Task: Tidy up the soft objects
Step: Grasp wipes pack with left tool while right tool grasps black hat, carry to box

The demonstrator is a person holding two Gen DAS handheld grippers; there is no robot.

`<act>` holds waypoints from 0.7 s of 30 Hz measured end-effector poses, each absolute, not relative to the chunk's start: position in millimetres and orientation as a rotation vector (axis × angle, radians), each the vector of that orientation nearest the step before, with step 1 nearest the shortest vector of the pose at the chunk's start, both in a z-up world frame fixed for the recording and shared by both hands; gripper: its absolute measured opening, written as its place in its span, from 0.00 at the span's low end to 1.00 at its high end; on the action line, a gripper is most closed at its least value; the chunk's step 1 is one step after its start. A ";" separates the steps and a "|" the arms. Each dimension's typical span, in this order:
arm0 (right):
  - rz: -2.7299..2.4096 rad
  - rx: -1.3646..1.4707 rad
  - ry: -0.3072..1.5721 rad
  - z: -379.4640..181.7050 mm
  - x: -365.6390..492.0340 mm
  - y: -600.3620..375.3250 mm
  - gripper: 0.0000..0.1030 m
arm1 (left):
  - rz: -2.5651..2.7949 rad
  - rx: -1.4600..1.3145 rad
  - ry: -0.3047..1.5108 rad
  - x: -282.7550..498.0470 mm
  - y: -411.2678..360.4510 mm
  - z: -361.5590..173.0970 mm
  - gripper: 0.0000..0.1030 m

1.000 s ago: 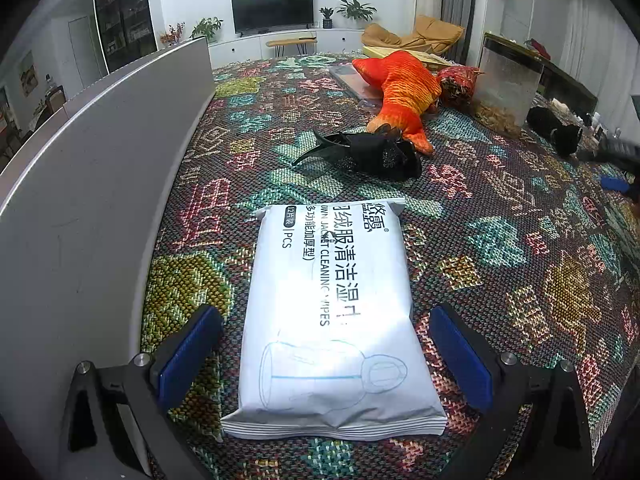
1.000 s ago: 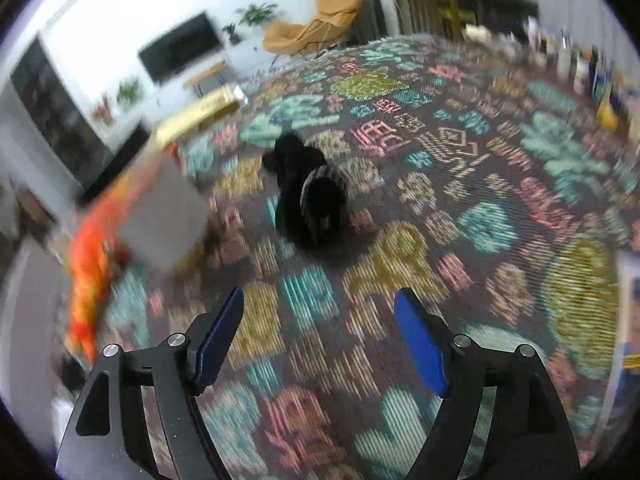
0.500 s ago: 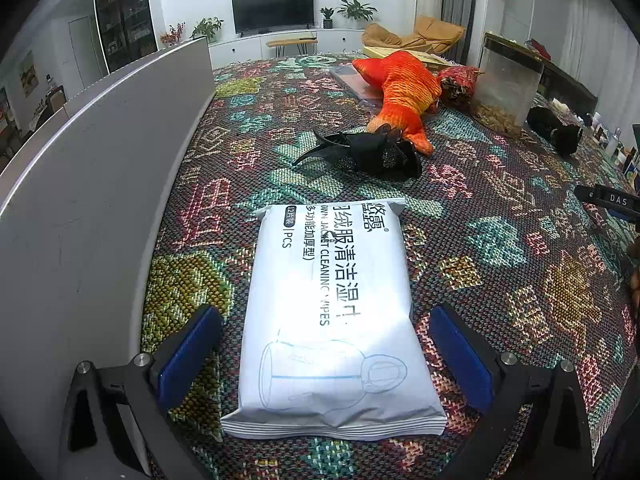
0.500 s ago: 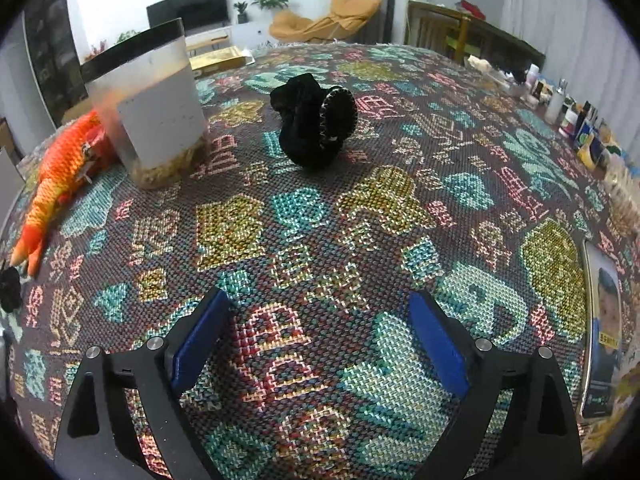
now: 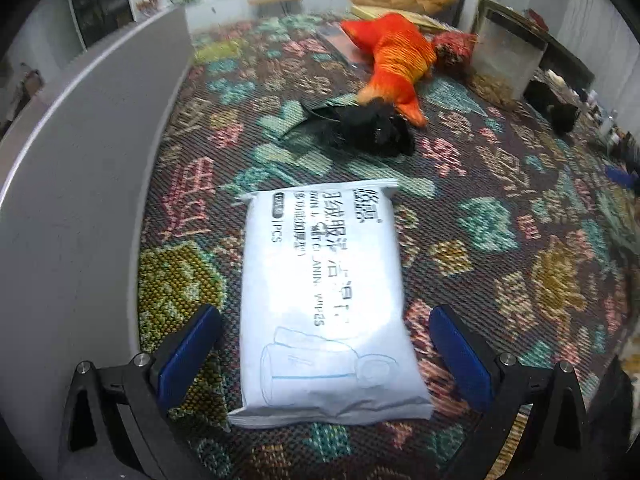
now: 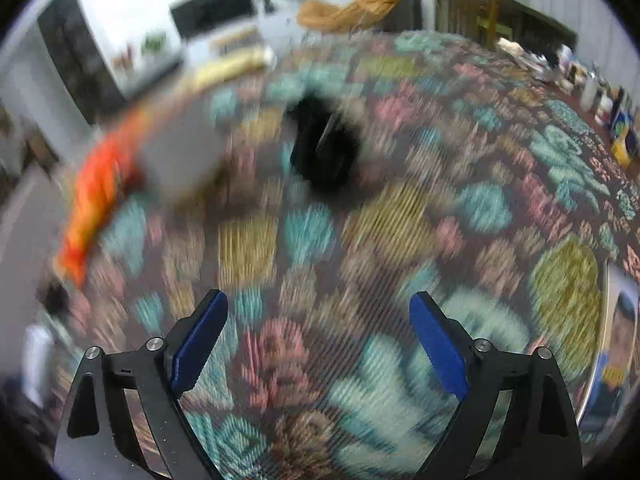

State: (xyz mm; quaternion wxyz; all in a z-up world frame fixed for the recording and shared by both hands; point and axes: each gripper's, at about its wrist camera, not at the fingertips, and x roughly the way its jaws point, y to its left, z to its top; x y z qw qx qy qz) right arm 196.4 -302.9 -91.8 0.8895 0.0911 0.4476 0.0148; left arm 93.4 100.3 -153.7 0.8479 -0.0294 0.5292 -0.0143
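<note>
A white pack of wet wipes (image 5: 326,300) lies flat on the patterned cloth, between the jaws of my left gripper (image 5: 324,344), which stands open with gaps on both sides of the pack. Beyond it lie a black soft item (image 5: 368,130) and an orange plush fish (image 5: 396,64). In the blurred right wrist view my right gripper (image 6: 318,336) is open and empty above the cloth. A black soft bundle (image 6: 326,148) lies ahead of it, and the orange plush fish (image 6: 96,196) shows at the left.
A grey board (image 5: 80,168) stands upright along the left edge of the cloth. A clear container (image 5: 508,60) with brownish contents sits at the back right, with another black bundle (image 5: 556,104) near it. Small bottles (image 6: 600,92) line the far right edge.
The left wrist view has tipped downward, so the wipes pack sits a little lower between the jaws. The right gripper has swung, blurring its view; its jaws stand wider than a second ago.
</note>
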 end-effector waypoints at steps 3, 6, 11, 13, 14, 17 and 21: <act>0.042 0.153 0.938 -68.6 243.0 -310.8 0.91 | -0.079 -0.106 1.144 92.7 96.6 -150.9 1.00; 0.066 0.046 1.052 -80.8 293.1 -292.4 0.89 | -0.094 -0.108 1.170 93.3 90.1 -152.2 1.00; 0.062 -0.068 1.165 -122.4 319.1 -273.7 0.31 | -0.076 -0.027 1.188 96.3 79.4 -157.3 0.99; 0.032 -0.033 1.131 -115.6 313.4 -281.0 0.29 | -0.050 0.017 1.141 97.1 76.6 -155.2 0.82; 0.024 -0.009 1.103 -109.0 307.3 -285.7 0.29 | -0.054 0.002 1.106 96.9 79.6 -150.5 0.60; 0.019 0.035 1.015 -79.5 279.0 -294.8 0.29 | -0.091 -0.116 1.084 101.6 88.9 -141.6 0.59; 0.097 0.015 0.927 -27.5 238.0 -273.9 0.29 | -0.162 -0.305 1.016 89.3 104.9 -112.7 0.59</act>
